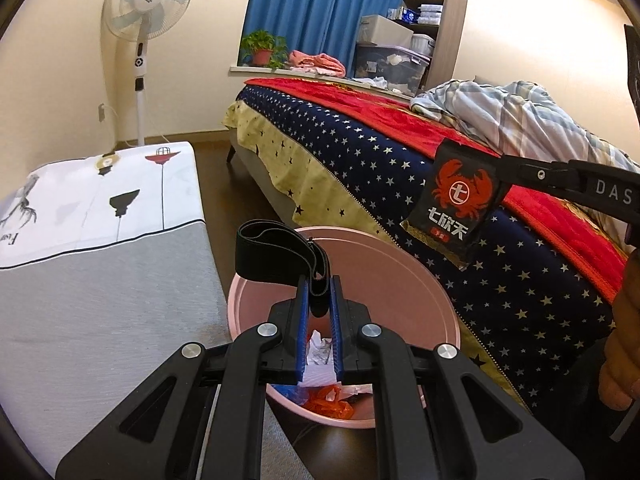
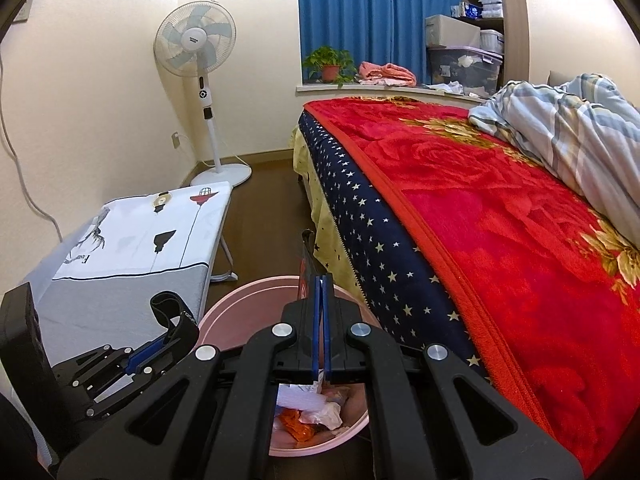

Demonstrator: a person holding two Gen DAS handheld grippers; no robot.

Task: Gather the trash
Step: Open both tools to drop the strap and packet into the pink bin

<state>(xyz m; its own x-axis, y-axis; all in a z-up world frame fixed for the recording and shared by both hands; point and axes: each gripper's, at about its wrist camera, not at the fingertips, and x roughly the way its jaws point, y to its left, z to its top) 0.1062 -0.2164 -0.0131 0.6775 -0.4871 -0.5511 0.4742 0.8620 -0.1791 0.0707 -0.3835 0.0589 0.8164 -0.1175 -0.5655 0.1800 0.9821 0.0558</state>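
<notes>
A pink trash bin (image 1: 404,280) stands on the floor between the bed and a low table, with crumpled paper and orange wrappers inside (image 1: 320,384). My left gripper (image 1: 319,285) is shut on a black elastic band (image 1: 276,256) and holds it over the bin. It also shows in the right wrist view (image 2: 176,332). My right gripper (image 2: 322,280) is shut on a black packet with a red crab print (image 1: 456,204), held edge-on above the bin's far rim (image 2: 256,282). In the left wrist view the right gripper (image 1: 496,170) comes in from the right.
A bed (image 2: 500,220) with a red blanket and star-print cover fills the right side. A cloth-covered low table (image 1: 100,240) stands left of the bin. A standing fan (image 2: 200,52), blue curtain, potted plant and shelves are at the back.
</notes>
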